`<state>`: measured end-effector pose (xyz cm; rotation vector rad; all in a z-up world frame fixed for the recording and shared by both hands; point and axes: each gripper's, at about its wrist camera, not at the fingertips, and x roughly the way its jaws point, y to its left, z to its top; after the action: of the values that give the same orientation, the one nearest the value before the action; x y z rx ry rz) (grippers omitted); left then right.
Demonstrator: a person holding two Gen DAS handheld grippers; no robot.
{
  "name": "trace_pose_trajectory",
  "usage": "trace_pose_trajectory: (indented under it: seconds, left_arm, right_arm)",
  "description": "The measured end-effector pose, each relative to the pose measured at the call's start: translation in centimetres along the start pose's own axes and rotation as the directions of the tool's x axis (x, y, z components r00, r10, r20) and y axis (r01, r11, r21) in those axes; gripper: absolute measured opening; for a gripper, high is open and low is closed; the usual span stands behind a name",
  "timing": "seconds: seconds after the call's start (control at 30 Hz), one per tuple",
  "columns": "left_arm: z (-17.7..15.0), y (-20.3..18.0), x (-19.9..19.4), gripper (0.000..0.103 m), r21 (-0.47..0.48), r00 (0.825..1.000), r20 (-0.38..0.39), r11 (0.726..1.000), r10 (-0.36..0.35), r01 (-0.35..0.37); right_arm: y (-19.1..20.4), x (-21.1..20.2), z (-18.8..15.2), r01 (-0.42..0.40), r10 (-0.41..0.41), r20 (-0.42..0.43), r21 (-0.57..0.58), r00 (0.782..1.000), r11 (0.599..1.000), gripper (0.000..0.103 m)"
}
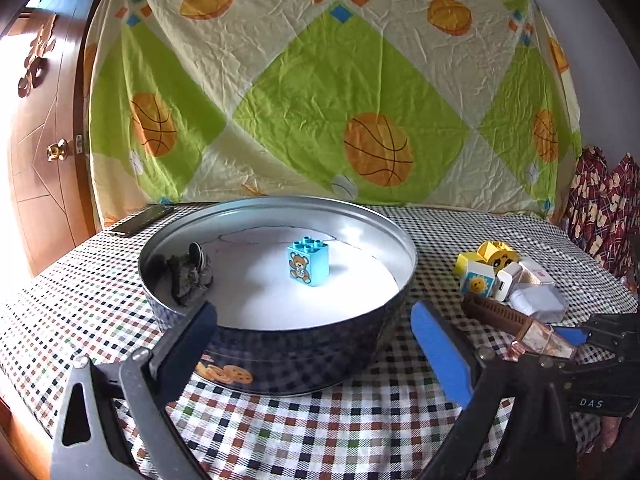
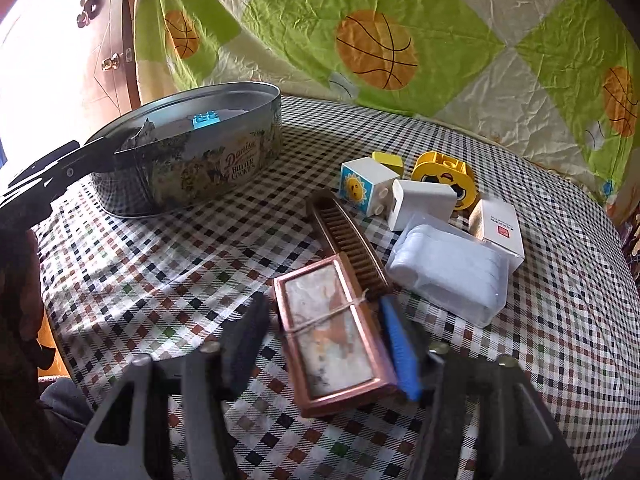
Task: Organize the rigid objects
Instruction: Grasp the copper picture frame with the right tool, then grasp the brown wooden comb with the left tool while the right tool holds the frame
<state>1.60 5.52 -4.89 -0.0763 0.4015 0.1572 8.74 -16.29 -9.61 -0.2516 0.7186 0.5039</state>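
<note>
Two grippers work over a desk (image 1: 312, 432) covered in a small-checked cloth of brown, black and green squares. Nearest the right gripper (image 2: 324, 344), a copper-framed flat case (image 2: 332, 336) tied with string lies tilted between its jaws; the blue-padded finger touches the case's right edge, the dark finger sits just beside the left edge, so whether the grip is firm cannot be told. Just beyond the case lies a brown comb (image 2: 348, 240), and to its right a clear plastic box (image 2: 448, 272) with white contents. Farther back sit a white charger (image 2: 424, 204), a white carton (image 2: 500, 232), a sun-faced block (image 2: 364, 184) and a yellow round block (image 2: 444, 176), all close together.

The left gripper (image 1: 316, 340) hangs with its jaws spread wide and holding nothing, one finger at the near rim of a round cookie tin (image 1: 280, 360), the other off its right side. Inside the tin, on a white liner, a blue bear block (image 1: 307, 263) stands upright near the middle, and a dark grey lump (image 1: 190, 278) rests against the left wall. A black phone (image 1: 140, 220) lies on the desk behind the tin.

Behind the desk hangs a green and cream sheet (image 1: 320, 92) printed with basketballs, with a wooden door (image 1: 44, 120) at the left.
</note>
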Motion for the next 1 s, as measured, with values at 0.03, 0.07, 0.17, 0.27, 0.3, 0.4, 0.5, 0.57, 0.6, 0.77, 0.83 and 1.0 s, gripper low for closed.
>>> trace_pose_trajectory:
  seconds: [0.03,0.07,0.17,0.27,0.3,0.4,0.5,0.57,0.6,0.77,0.83,1.0]
  left_arm:
    - [0.1,0.0,0.0,0.099,-0.001,1.0,-0.001,1.0,-0.005,0.005]
    - [0.1,-0.2,0.0,0.099,0.0,1.0,-0.002,1.0,-0.01,0.01]
    - [0.3,-1.1,-0.1,0.099,0.013,1.0,-0.004,0.999,-0.031,0.031]
    - [0.5,-2.8,-0.1,0.099,0.044,0.998,-0.017,0.997,-0.066,0.067]
    - [0.6,-3.4,0.0,0.099,0.053,0.997,-0.022,0.995,-0.08,0.081]
    - [0.9,-5.6,0.4,0.099,0.089,0.992,-0.044,0.989,-0.116,0.119]
    - [1.2,-7.8,1.1,0.099,0.121,0.984,-0.082,0.978,-0.159,0.168]
    - [1.3,-9.2,1.8,0.099,0.13,0.976,-0.115,0.971,-0.186,0.201]
    - [1.3,-9.8,2.1,0.099,0.136,0.971,-0.132,0.967,-0.199,0.217]
    - [1.1,-12.9,4.1,0.099,0.16,0.957,-0.217,0.961,-0.19,0.227]
    - [1.1,-14.2,5.0,0.099,0.166,0.954,-0.243,0.962,-0.174,0.218]
    - [1.4,-16.6,7.2,0.099,0.15,0.937,-0.314,0.967,-0.153,0.208]
  right_arm:
    - [-0.1,-0.1,0.0,-0.003,0.003,0.006,0.004,1.0,1.0,0.047]
    - [-0.1,-0.3,-0.1,-0.003,0.003,0.017,0.009,1.0,1.0,0.047]
    - [-0.8,-1.3,0.0,-0.002,-0.002,0.08,0.046,0.997,0.999,0.047]
    - [-2.2,-2.6,0.3,0.002,-0.018,0.145,0.112,0.989,0.994,0.047]
    - [-2.7,-3.0,0.4,0.007,-0.029,0.162,0.132,0.986,0.991,0.047]
    - [-3.9,-3.5,0.9,0.039,-0.076,0.195,0.188,0.978,0.981,0.047]
    - [-5.3,-3.3,1.4,0.061,-0.11,0.201,0.234,0.973,0.97,0.047]
    - [-6.3,-3.2,1.5,0.079,-0.135,0.201,0.265,0.97,0.961,0.047]
    - [-6.7,-3.1,1.5,0.084,-0.144,0.202,0.277,0.969,0.957,0.047]
    - [-9.1,-3.1,1.0,0.085,-0.163,0.21,0.339,0.964,0.937,0.047]
    - [-9.5,-3.2,0.8,0.079,-0.161,0.212,0.353,0.964,0.932,0.047]
    - [-10.1,-3.3,0.8,0.068,-0.155,0.209,0.372,0.966,0.926,0.047]
